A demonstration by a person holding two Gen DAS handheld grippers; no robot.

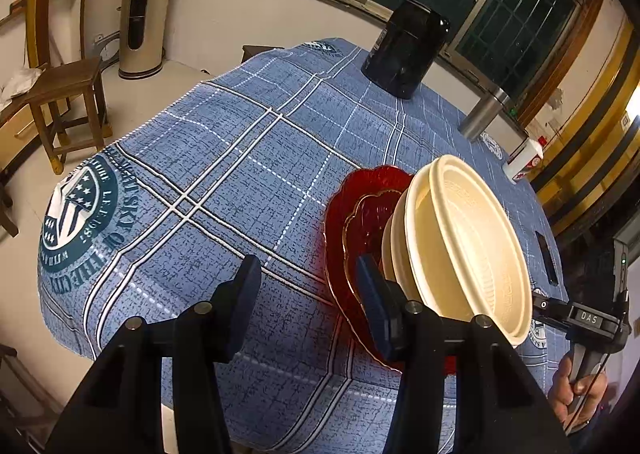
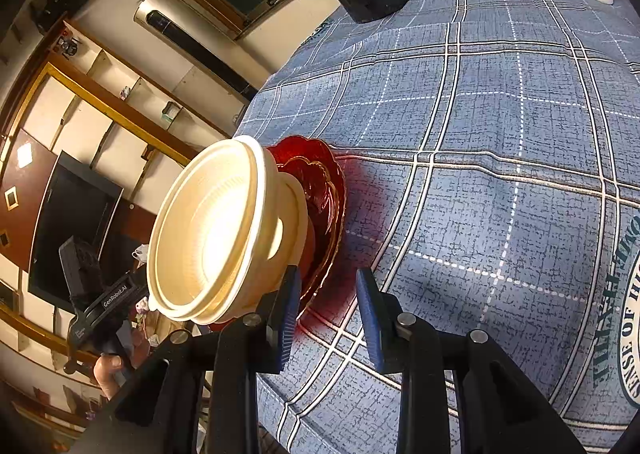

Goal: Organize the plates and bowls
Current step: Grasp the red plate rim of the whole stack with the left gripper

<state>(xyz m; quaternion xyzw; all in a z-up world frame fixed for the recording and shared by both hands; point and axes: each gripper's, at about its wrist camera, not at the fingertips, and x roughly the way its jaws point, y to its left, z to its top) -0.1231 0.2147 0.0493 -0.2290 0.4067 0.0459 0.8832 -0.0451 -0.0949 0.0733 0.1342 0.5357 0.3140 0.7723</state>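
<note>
A: Quick status. Where's the stack?

B: Cream bowls [image 1: 460, 242], nested, sit on the red plates [image 1: 360, 214], a small one on a larger one, on the blue plaid tablecloth [image 1: 224, 174], near the edge closest to you.

A: Your grippers?

B: Left gripper [image 1: 308, 294] is spread wide, holding nothing; its right-hand finger [image 1: 374, 302] overlaps the red plate rim in view, contact unclear. Right gripper [image 2: 328, 302] is also wide open and empty, one finger [image 2: 286, 318] just beside the bowls' lower rim, the other over bare cloth.

A: Risks?

B: If you nudge the stack sideways with an open finger, the bowls look light and could slide off the plates. The plates look like glass; push them toward the edge and they could drop and break. If you clamp only the top bowl's rim, it may lift alone or flex and slip.

A: Anything else nearby?

B: Black canister [image 1: 406, 50], metal cylinder [image 1: 484, 114] and a white container [image 1: 524, 160] at the far side, well apart.
</note>
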